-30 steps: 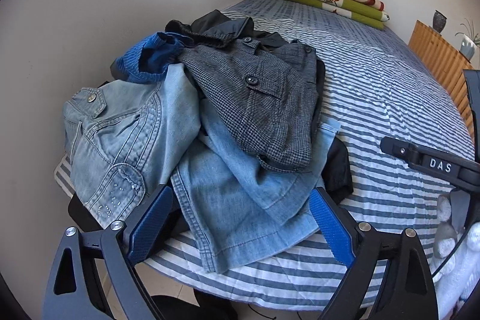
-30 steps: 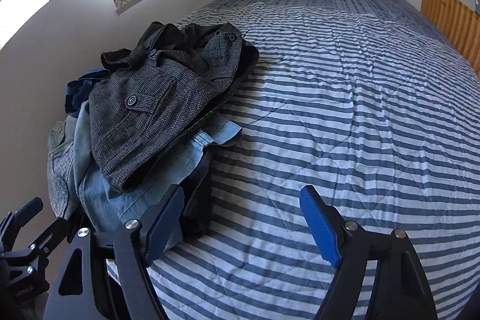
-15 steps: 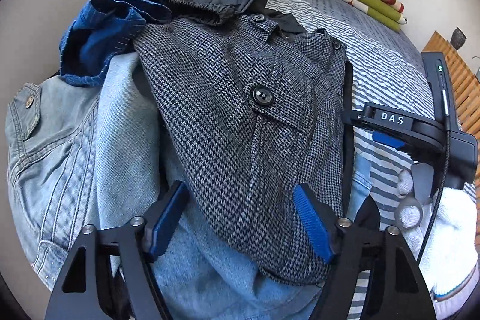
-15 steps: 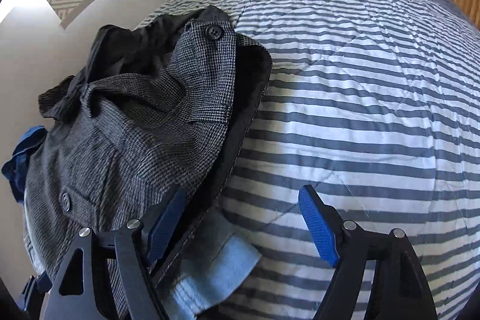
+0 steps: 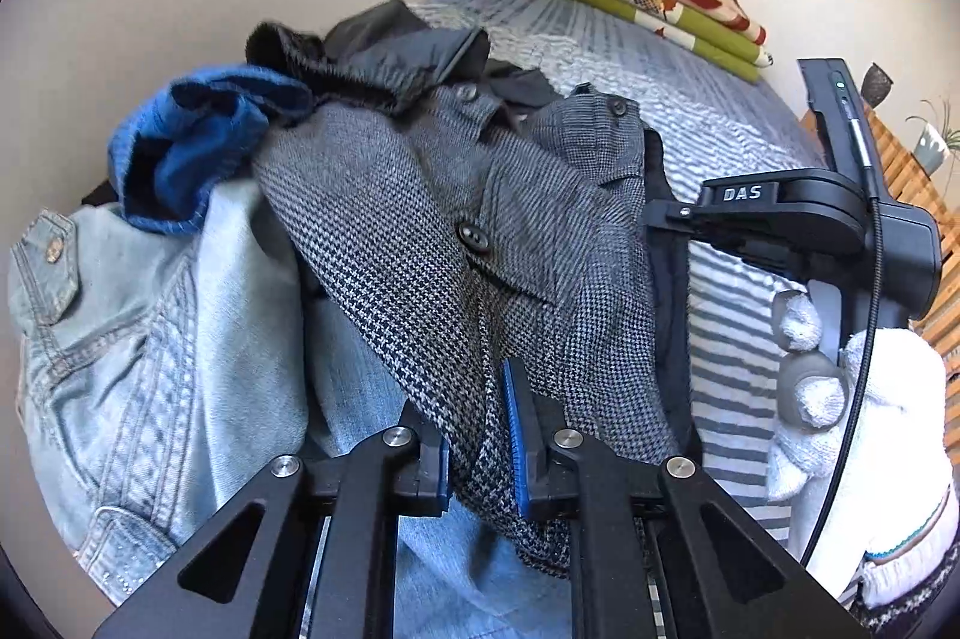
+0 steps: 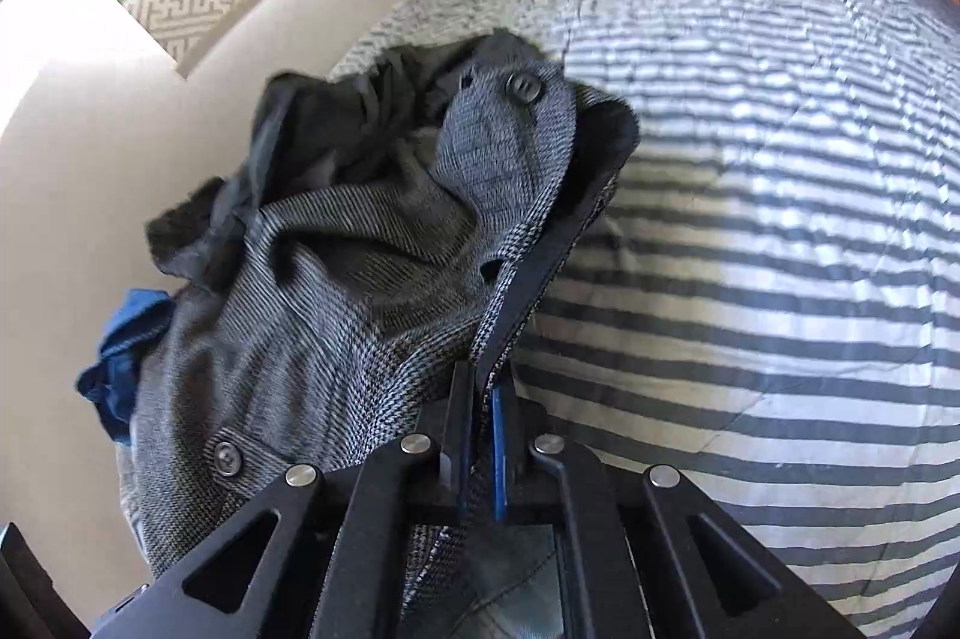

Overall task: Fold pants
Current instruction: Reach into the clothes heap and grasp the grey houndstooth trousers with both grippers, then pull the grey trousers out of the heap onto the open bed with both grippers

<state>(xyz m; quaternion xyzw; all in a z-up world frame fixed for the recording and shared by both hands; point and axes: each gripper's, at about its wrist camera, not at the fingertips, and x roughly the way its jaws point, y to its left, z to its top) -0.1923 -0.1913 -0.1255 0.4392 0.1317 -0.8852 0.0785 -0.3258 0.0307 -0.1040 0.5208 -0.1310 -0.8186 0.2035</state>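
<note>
Houndstooth pants point(image 5: 480, 279) pinched by both claws, apparently atop clothes pile point(image 5: 156, 339)

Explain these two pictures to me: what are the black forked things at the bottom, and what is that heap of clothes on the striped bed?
No robot here: a person holds a two-finger grasping tool in each hand, each with a forward-looking fisheye camera, so each picture shows one tool's own view. The left tool is shut on the grey houndstooth garment; the right tool, held by a white-gloved hand in the left view, is shut on that garment's edge. Under and beside it on the striped bed lie light blue jeans, a pale denim jacket and a dark blue piece. Folded green blankets sit at the far end.
</note>
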